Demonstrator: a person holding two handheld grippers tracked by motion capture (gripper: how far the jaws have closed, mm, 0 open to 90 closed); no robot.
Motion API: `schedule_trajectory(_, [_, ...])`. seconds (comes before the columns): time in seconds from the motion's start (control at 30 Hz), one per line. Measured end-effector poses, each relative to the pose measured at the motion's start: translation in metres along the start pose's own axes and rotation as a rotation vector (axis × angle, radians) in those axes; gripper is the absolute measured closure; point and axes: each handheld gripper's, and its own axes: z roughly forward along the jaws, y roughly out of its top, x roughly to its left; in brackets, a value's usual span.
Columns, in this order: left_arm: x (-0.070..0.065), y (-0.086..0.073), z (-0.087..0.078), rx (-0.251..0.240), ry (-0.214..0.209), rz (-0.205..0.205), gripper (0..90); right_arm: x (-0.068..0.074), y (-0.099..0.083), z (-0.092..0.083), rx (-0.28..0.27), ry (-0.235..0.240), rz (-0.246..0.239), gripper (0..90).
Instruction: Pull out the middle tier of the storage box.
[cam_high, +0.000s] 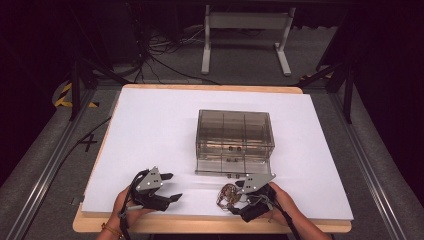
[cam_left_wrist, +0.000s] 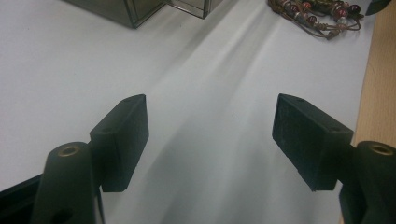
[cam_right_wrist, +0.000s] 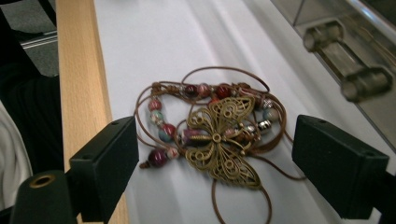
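A necklace (cam_high: 228, 195) of brown cord, coloured beads and a brass butterfly pendant lies heaped on the white tabletop near the front edge. In the right gripper view the necklace (cam_right_wrist: 219, 135) sits between the two black jaws of my right gripper (cam_right_wrist: 215, 156). The jaws stand wide on either side and do not press on it. In the high view the right gripper (cam_high: 235, 200) is just right of the heap. My left gripper (cam_high: 171, 187) hovers open over bare table to the left. Nothing lies between the left gripper's (cam_left_wrist: 210, 135) jaws.
A smoky clear drawer box (cam_high: 235, 140) with small compartments stands mid-table behind the necklace, and its handles (cam_right_wrist: 345, 60) are close to my right jaw. The table's wooden front edge (cam_right_wrist: 79, 70) runs beside the heap. The white table sheet (cam_high: 150, 125) spreads left of the box.
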Motion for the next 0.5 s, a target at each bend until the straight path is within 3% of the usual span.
schedule_trajectory(0.17, [-0.001, 0.0, -0.001, -0.007, 0.01, -0.002, 27.5, 0.004, 0.009, 0.013, 0.053, 0.014, -0.048, 13.6])
schedule_trajectory(0.27, [-0.001, -0.001, -0.001, -0.013, 0.007, -0.008, 27.4, 0.004, 0.01, 0.013, 0.053, 0.017, -0.047, 15.3])
schedule_trajectory(0.33, [0.0, -0.001, -0.003, -0.033, 0.007, -0.005, 27.3, 0.001, 0.009, 0.011, 0.034, -0.004, -0.009, 24.0])
schedule_trajectory(0.47, [0.001, -0.001, -0.003, -0.049, 0.011, -0.005, 26.6, 0.003, 0.009, 0.011, 0.03, -0.019, -0.019, 26.3])
schedule_trajectory(0.5, [0.001, 0.0, -0.003, -0.052, 0.011, -0.005, 26.5, 0.005, 0.008, 0.01, 0.025, -0.011, -0.036, 31.6])
